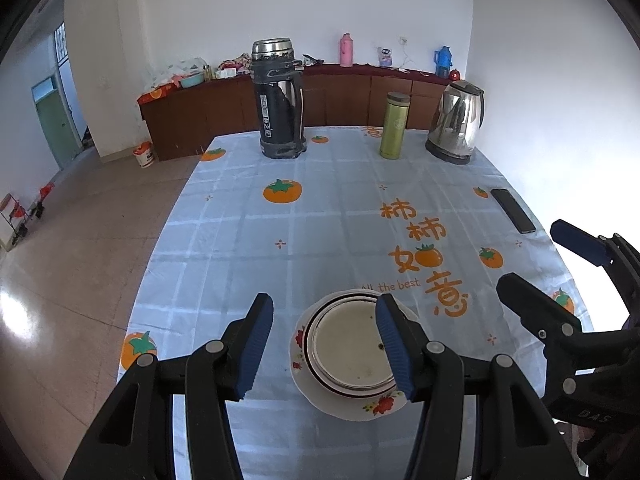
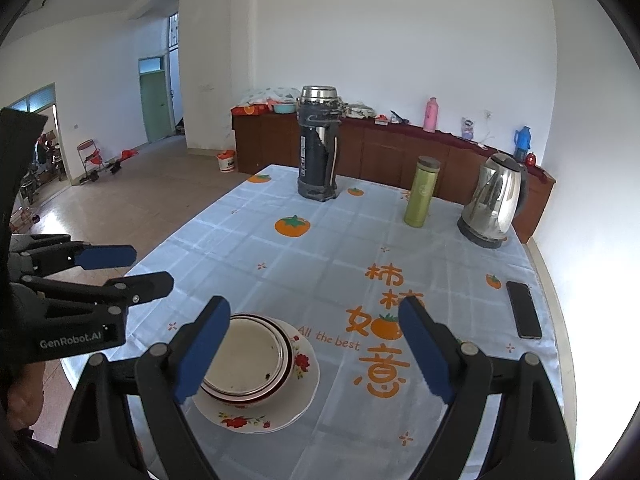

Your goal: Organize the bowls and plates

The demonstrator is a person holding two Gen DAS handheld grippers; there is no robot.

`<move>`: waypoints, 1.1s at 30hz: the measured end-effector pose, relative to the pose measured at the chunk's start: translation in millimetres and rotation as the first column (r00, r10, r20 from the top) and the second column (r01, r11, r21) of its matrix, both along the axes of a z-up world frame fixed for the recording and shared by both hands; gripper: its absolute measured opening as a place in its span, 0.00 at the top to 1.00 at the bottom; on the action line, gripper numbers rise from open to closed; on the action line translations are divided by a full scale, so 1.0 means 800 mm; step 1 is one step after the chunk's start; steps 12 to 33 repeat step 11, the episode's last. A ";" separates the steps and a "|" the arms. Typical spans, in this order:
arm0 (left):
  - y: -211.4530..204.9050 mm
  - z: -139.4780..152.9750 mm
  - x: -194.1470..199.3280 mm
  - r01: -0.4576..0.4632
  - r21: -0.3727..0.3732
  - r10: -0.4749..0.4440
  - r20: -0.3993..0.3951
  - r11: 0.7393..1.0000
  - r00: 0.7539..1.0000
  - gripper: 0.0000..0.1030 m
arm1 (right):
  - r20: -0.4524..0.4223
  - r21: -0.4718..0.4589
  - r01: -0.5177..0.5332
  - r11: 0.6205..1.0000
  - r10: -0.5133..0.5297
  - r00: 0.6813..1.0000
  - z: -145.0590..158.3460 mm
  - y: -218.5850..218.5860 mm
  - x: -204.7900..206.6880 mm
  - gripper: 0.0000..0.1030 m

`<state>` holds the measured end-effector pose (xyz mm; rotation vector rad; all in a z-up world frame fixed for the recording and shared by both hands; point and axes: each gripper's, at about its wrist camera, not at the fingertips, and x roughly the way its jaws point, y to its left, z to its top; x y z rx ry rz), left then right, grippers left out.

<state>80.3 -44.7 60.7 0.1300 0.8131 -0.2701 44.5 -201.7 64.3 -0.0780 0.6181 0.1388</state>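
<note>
Already the bowl [image 1: 354, 350] sits nested on the floral plate [image 1: 340, 398], well short of the green flask [image 1: 394, 126]. Both the left gripper [image 1: 326, 350] and right gripper [image 2: 316, 354] hang wide and empty near the plate; a careless one-sided pinch could tip the stack.

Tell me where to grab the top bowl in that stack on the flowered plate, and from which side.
Grip the bowl by its rim, one finger inside and one outside, coming down from above at the near edge. It sits nested upright in another bowl on the flowered plate, so its outer wall is mostly hidden and only the rim stands free. The left gripper, open, hangs closest.
</note>
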 end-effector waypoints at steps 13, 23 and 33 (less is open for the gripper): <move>0.005 0.004 0.006 -0.013 -0.034 0.014 0.018 0.999 1.000 0.45 | -0.007 0.001 0.001 1.000 -0.001 1.000 -0.003 -0.002 0.001 0.15; 0.005 0.004 0.006 -0.013 -0.034 0.014 0.018 0.999 1.000 0.45 | -0.007 0.001 0.001 1.000 -0.001 1.000 -0.003 -0.002 0.001 0.15; 0.005 0.004 0.006 -0.013 -0.034 0.014 0.018 0.999 1.000 0.45 | -0.007 0.001 0.001 1.000 -0.001 1.000 -0.003 -0.002 0.001 0.15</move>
